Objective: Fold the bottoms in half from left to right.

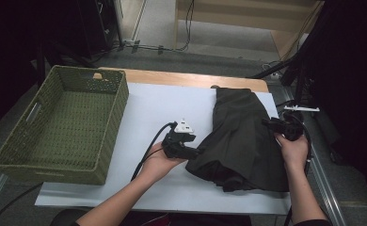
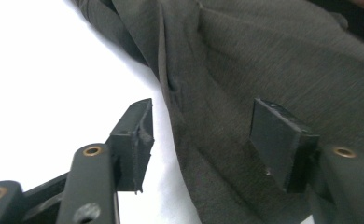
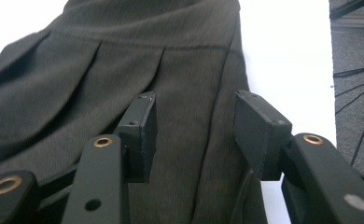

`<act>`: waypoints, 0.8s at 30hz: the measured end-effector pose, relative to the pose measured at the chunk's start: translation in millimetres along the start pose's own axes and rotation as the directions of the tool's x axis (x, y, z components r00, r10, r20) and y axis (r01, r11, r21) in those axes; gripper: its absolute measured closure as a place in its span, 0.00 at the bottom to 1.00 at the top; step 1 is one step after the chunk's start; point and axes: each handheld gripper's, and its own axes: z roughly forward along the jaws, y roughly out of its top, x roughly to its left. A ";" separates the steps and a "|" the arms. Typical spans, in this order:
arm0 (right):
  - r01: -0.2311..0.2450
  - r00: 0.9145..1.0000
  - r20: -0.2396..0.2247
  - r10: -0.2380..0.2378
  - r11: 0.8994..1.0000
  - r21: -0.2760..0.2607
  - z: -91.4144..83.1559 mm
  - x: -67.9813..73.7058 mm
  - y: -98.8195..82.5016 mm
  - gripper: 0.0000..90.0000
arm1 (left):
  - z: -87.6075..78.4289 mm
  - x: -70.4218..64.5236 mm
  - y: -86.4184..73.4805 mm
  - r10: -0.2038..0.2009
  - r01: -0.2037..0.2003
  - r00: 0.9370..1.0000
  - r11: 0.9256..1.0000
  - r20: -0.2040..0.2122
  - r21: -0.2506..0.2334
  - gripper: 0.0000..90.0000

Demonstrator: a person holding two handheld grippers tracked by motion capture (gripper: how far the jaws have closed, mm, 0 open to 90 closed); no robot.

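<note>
A white tabletop point(image 1: 158, 108) carries a green woven basket point(image 1: 64, 125) at its left edge and a dark pleated garment point(image 1: 240, 136) crumpled toward its right edge. The left gripper point(image 1: 194, 151) meets the garment's left edge, jaws parted with cloth between them, unpinched. The right gripper point(image 1: 269, 123) hovers over the right side, jaws apart.
</note>
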 end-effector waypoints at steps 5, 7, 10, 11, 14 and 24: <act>0.021 1.000 0.001 -0.021 1.000 0.018 -3.1 2.6 -10.2 0.53 | 3.2 -0.1 -6.6 0.004 -0.004 1.000 1.000 -0.010 0.002 0.43; 0.035 0.999 0.004 -0.035 0.999 0.018 -5.9 4.7 -14.0 0.51 | 4.5 0.3 -8.5 -0.005 0.005 1.000 1.000 -0.008 0.001 0.43; 0.057 0.998 0.018 -0.057 0.998 0.020 -10.8 7.0 -19.9 0.50 | 10.3 -0.1 -14.1 -0.007 0.008 1.000 1.000 -0.014 0.030 0.43; 0.052 0.999 0.014 -0.052 0.998 0.023 -12.4 6.9 -21.1 0.50 | 10.3 -0.1 -14.1 -0.007 0.008 1.000 1.000 -0.014 0.030 0.43; 0.044 0.999 0.011 -0.044 0.999 0.018 -18.2 5.3 -26.6 0.49 | 12.6 -1.0 -18.9 -0.019 0.019 1.000 0.999 -0.010 0.030 0.43; 0.017 1.000 0.014 -0.018 0.999 0.041 -25.3 1.7 -52.5 0.48 | 25.6 -7.0 -28.5 -0.069 0.068 0.997 0.996 0.024 0.049 0.53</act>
